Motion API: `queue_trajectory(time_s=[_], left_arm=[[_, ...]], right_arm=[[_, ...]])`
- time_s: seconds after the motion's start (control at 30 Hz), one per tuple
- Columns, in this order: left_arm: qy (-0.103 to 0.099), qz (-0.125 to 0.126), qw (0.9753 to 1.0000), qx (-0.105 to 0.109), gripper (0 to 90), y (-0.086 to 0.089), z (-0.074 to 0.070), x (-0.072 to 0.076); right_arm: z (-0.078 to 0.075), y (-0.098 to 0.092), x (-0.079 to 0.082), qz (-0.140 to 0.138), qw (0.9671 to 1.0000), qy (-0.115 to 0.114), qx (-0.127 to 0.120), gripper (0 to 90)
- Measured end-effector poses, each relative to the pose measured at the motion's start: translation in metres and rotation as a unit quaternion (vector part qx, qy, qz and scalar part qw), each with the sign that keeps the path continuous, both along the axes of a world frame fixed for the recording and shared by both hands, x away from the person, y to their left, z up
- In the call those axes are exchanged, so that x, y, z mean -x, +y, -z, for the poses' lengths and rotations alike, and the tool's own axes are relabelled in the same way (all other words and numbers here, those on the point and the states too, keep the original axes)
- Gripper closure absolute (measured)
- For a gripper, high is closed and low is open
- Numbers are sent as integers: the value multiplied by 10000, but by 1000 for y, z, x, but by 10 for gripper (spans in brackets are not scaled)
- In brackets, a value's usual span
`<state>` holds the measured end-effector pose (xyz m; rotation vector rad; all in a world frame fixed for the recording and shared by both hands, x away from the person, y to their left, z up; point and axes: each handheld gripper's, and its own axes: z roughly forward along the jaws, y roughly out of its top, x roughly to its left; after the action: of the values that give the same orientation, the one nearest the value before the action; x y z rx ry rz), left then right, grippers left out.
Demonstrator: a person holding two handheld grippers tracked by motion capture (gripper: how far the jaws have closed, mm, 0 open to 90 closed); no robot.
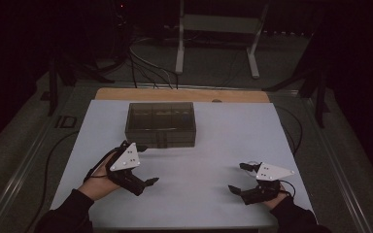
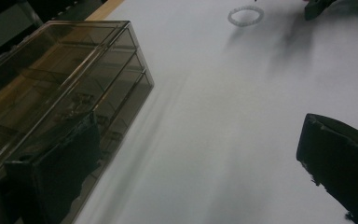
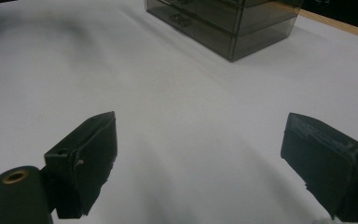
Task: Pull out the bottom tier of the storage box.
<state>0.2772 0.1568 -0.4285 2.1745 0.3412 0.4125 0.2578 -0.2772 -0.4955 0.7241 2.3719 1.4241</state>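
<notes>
White table [image 1: 199, 194] beneath both claws; smoky drawer box [image 1: 161, 124] just beyond the left gripper [image 1: 145, 165], one jaw right against its front; left gripper spread wide, empty; right gripper [image 1: 239, 178] spread wide too, empty; small bead bracelet [image 2: 245, 16] lying close beside the right gripper.

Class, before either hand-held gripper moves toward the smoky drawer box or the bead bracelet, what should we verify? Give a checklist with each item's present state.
1. Left hand-held gripper jaws open: ok.
2. Right hand-held gripper jaws open, holding nothing: ok.
3. Smoky transparent plastic drawer box upright on the white table sheet: ok.
4. Drawers shut: cannot tell.
5. Small white bead bracelet lying flat, apart from the box: ok.
6. Bare sheet between the right hand-held gripper and the box: ok.
</notes>
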Motion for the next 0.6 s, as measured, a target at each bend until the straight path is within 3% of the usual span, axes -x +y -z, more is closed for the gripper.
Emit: queue_trajectory(time_s=[0.27,0.47,0.5,0.6], left_arm=[[-78,24,10000,-49,0,-11,1,-4],[-240,-55,9993,-296,0,-22,5,-7],[-329,-97,9982,-498,0,-25,6,-8],[-353,-133,9972,-639,0,-29,9,-10]], right_arm=[[0,1,0,-17,10000,8,3,107],[0,1,0,-30,10000,2,11,107],[0,1,0,-27,10000,10,4,107],[0,1,0,-31,10000,0,-4,107]])
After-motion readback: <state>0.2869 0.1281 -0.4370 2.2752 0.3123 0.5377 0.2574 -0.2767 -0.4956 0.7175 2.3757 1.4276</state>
